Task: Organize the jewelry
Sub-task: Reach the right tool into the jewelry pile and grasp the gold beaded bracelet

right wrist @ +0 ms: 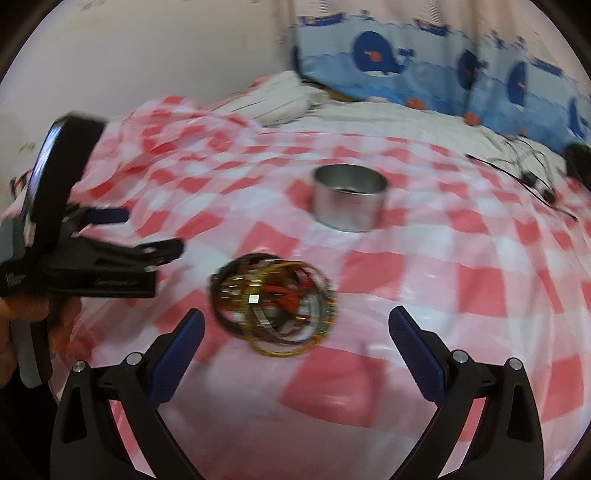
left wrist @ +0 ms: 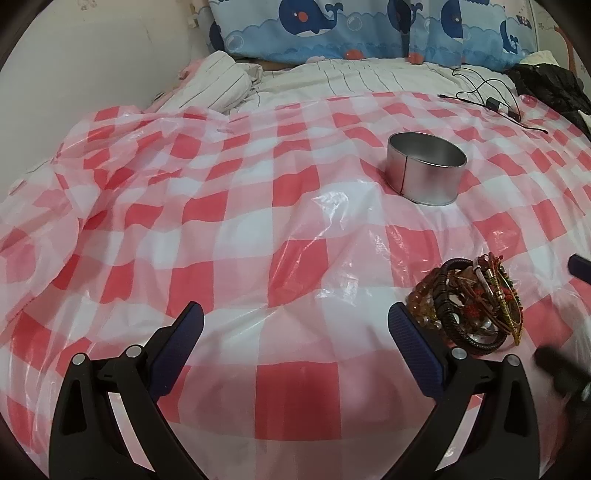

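A bed fills both views, and over most of it lies a red-and-white checked plastic sheet [left wrist: 258, 229], glossy and wrinkled, bunched into folds toward the left of the frame. Behind it, along the top, runs striped white bedding [left wrist: 351, 79], then a blue whale-print pillow [left wrist: 369, 29] against a pale wall [left wrist: 92, 55]. In the upper right of my left camera's frame a thin black cable [left wrist: 491, 98] trails across the sheet, with dark cloth [left wrist: 550, 86] beyond it.

A round metal tin [left wrist: 426, 168] stands upright on the sheet, right of center in the upper half, lid off. In the right camera's blurred view something dark shows low inside it, too unclear to name.

The pile of bracelets [left wrist: 476, 306] sits on the sheet at lower right of my left view, well apart from the tin: dark braided cords, amber beads, red and gold pieces tangled together. It lies just beside my left gripper's right finger.

My left gripper [left wrist: 295, 325] is spread wide, holding nothing. My right gripper [right wrist: 295, 328] is wide too, the bracelets lying just ahead between its tips.
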Demonstrator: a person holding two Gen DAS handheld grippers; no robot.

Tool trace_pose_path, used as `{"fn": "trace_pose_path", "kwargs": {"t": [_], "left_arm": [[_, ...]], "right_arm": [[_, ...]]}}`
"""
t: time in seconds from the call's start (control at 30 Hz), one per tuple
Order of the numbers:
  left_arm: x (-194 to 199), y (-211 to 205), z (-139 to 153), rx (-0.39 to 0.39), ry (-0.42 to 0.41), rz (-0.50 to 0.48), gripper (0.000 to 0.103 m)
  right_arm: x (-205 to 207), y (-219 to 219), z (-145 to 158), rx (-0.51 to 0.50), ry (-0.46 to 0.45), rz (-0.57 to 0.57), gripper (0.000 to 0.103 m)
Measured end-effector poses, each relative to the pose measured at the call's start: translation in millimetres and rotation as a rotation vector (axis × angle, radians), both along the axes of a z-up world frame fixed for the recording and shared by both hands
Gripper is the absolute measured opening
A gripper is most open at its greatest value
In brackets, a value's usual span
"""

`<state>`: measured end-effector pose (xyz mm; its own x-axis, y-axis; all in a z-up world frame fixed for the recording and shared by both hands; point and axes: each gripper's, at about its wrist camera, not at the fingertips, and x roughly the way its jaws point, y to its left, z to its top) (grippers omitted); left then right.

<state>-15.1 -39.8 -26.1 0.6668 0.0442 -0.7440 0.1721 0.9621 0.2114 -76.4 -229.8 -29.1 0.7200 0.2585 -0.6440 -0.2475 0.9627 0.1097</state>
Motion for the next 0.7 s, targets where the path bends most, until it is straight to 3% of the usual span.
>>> {"fn": "trace_pose_path", "kwargs": {"t": [0.07,0.13,0.2,0.23,0.27,0.3,0.4,0.53,0.7], "left_arm": [[0,0,1,0.001,0.0,-0.001,0.096],[-1,0,2,0.006,-0.005,-0.001,0.096],[-1,0,3,0.01,-0.005,0.003,0.096],[-2,-1,2,0.012,-0.004,0.006,0.096],[-1,-1,3,0.013,-0.004,0.008,0.096],[-2,-2,4,0.014,-0.006,0.008,0.096],[-3,-3,7,0.014,-0.014,0.005,0.096],[-7,-6,12,0.015,-0.022,-0.012,0.096],[-17,-11,19,-0.018,-0.033,-0.068,0.096]], "right_arm": [[3,11,-2,-0.026,0.005,0.024,0.094],[5,17,-6,-0.038,0.015,0.044,0.078],[10,20,-12,-0.045,0.046,0.049,0.057],[13,19,-16,-0.033,0.066,0.051,0.052],[14,16,-17,-0.009,0.074,0.051,0.044],[15,12,-18,0.011,0.078,0.044,0.029],[17,-5,-19,0.133,0.095,0.032,0.012],[15,-24,-17,0.27,0.099,0.015,0.007],[9,-35,-10,0.326,0.089,-0.016,0.006]]}}
